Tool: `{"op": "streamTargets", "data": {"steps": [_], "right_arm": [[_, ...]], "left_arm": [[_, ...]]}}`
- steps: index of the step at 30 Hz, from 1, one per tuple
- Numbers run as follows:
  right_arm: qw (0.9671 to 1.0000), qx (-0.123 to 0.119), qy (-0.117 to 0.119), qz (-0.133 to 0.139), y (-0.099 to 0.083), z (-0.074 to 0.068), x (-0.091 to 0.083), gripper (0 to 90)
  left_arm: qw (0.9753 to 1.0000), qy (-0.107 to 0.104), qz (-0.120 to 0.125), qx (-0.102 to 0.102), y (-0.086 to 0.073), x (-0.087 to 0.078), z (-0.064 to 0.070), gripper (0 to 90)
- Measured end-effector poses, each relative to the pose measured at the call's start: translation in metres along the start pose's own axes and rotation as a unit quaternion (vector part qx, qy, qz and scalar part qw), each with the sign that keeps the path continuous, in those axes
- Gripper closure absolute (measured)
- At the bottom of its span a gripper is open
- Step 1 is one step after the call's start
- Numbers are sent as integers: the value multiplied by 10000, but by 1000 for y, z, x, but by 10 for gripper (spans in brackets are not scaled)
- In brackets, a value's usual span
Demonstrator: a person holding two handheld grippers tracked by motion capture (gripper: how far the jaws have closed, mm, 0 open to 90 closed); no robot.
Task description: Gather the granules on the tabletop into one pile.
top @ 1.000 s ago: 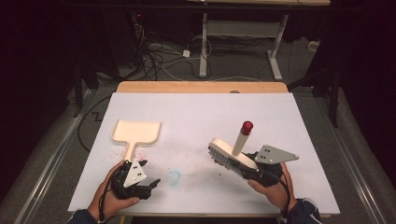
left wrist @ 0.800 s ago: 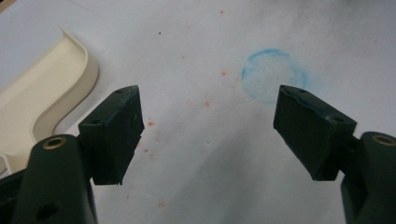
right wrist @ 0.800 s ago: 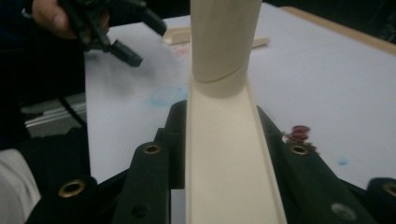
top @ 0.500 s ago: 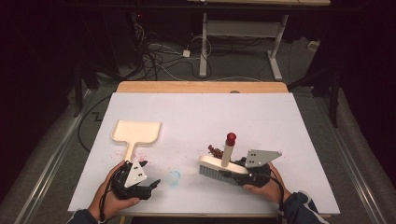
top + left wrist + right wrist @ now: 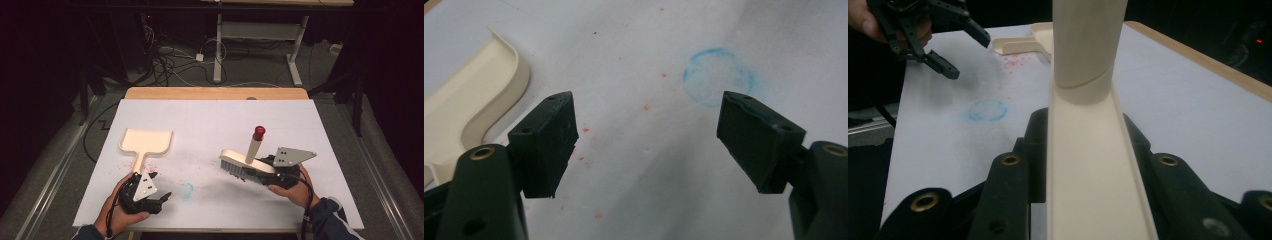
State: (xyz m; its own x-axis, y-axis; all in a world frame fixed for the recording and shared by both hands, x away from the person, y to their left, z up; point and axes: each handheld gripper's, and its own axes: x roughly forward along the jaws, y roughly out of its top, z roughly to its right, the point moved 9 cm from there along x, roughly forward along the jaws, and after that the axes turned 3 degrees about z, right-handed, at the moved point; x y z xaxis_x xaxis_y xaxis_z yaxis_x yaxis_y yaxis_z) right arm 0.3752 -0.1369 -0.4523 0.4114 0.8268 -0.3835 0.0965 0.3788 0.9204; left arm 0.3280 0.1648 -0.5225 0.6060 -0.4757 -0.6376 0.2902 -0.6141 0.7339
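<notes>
Two grippers work over a white table [image 5: 210,120]: at the left a cream dustpan [image 5: 145,142] lies flat, and just below its handle the left gripper [image 5: 159,198] rests with jaws spread wide and empty. Right of it sit a blue ring mark [image 5: 185,190] and what look like pink specks. Farther right, the right gripper [image 5: 262,172] clamps the back of a cream brush [image 5: 245,166], tilted, seemingly just off the table.

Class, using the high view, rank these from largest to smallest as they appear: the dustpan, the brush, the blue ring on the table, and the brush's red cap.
1. Dustpan and brush: alike in extent, so unranked; the brush is held above the table, nearer the camera.
2. Blue ring.
3. Red cap, slightly smaller.
</notes>
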Motion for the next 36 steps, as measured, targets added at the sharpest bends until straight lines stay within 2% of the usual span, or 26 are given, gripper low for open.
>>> {"op": "streamTargets", "data": {"steps": [3,5,8,11,15,19,22,27,28,30,31,33,36], "right_arm": [[9999,18,-140,-90,5,-1,-19,676],[9994,12,-275,-186,5,-2,-33,676],[9990,82,-361,-269,1,-5,-54,676],[9983,200,-390,-378,-7,-9,-75,675],[9959,290,-522,-687,-24,-12,-98,674],[9930,589,-543,-871,-38,-12,-115,673],[9906,851,-444,-978,-46,-12,-120,672],[9835,1231,-222,-1305,-60,-5,-114,672],[9823,1296,-203,-1339,-62,-2,-112,671],[9774,1481,-72,-1507,-69,6,-107,669],[9758,1498,-59,-1589,-71,11,-105,664],[9736,1502,-118,-1718,-74,23,-102,650],[9716,1535,-80,-1801,-76,42,-98,610]], "left_arm": [[10000,61,9,-56,0,-3,-3,235],[9999,107,43,-79,0,-5,-6,235],[9998,148,55,-100,-1,-7,-8,235],[9998,175,60,-98,-1,-8,-9,234],[9996,236,83,-142,0,-9,-12,234],[9995,275,91,-155,0,-9,-14,234],[9995,288,66,-143,1,-10,-15,234],[9996,246,27,-126,0,-7,-13,234],[9996,235,29,-132,0,-6,-13,234],[9997,218,0,-118,0,-5,-13,234],[9997,207,-19,-104,0,-5,-12,234],[9998,187,-24,-110,-1,-4,-11,234],[9998,156,-57,-80,-1,-2,-10,234]]}}
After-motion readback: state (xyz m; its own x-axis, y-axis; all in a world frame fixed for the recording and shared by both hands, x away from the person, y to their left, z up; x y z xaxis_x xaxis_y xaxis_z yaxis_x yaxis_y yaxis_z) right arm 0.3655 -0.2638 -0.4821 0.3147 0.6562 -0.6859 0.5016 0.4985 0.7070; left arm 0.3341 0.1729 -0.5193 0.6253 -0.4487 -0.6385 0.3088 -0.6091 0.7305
